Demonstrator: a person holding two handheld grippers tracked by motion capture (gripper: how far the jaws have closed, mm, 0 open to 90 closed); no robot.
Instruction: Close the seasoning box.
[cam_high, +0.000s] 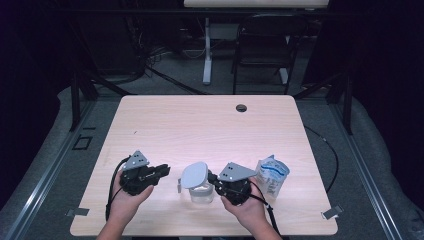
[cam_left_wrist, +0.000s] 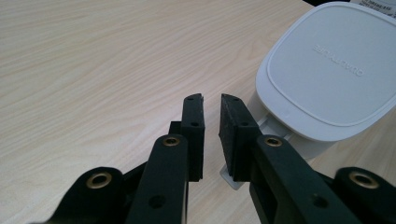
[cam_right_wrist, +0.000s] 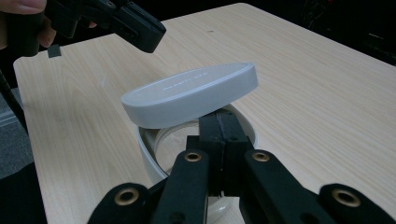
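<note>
The clear container (cam_high: 201, 192) is standing near the bottom middle of the high view, close to the near edge of the desk (cam_high: 200, 125), with its grey lid (cam_high: 194, 174) tilted up on it. It looks like a light, rigid plastic tub with smooth, probably slippery walls, so a pinch on the rim or on the lid's edge should be serving better than a squeeze across the body; the lid's stiff lip and the small latch tab (cam_left_wrist: 233, 175) look like the best holds. The right gripper (cam_right_wrist: 219, 122) is sitting with its jaws fully closed, apparently pinching the container's rim just under the raised lid, though the contact itself is partly hidden. The left gripper (cam_left_wrist: 211, 116) is holding its jaws slightly apart with nothing between them, just beside the lid's lower corner. The right gripper view is showing the open mouth of the container and the lid's thickness, and the left gripper in the upper left of that frame. The left gripper view is giving the lid's flat top with embossed lettering. The high view is adding a crumpled blue and white packet (cam_high: 271, 175) at the right, beside the right hand (cam_high: 247, 210).
</note>
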